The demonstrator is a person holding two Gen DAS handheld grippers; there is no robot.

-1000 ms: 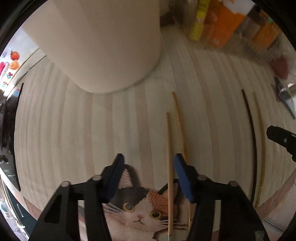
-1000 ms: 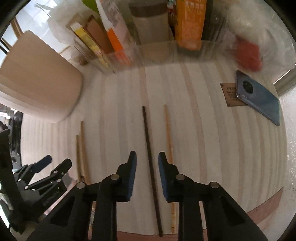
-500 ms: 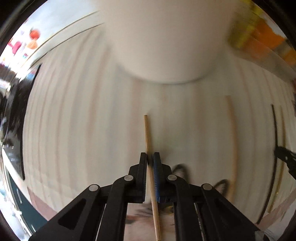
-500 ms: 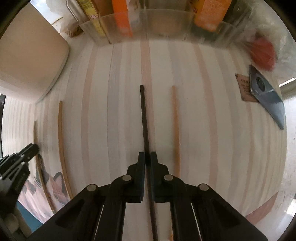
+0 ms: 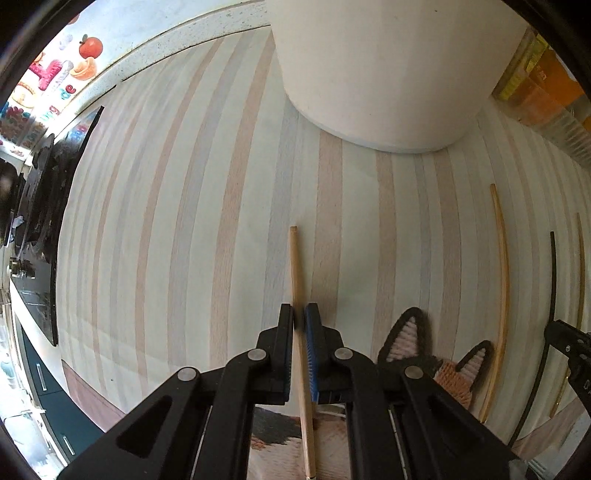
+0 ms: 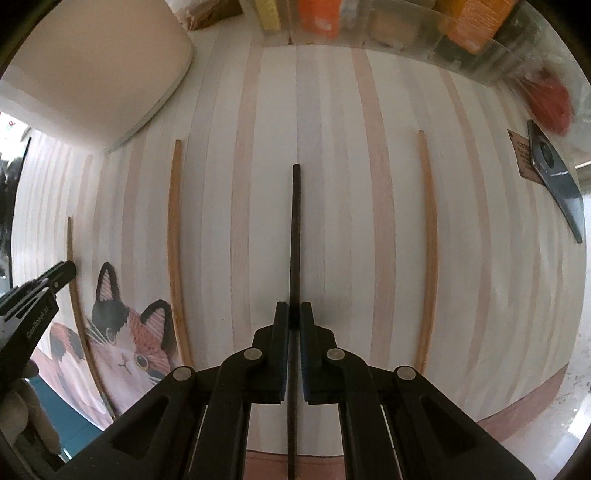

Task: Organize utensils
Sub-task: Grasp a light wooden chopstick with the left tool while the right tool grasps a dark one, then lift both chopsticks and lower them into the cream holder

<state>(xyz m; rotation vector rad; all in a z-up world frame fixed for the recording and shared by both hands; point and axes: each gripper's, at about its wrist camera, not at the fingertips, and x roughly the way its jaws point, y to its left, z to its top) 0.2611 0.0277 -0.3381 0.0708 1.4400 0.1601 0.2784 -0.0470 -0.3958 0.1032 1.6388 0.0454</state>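
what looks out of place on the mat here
Four chopsticks lie spread apart rather than paired, and one is black among three wooden ones. The leftmost two cross onto the cat picture. Nothing is spilled or broken.

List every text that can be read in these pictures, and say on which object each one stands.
"GenRobot AI": on the left gripper, seen from the right wrist.
Brown card under the phone: print too blurred to read.
Orange packages: too blurred to read.
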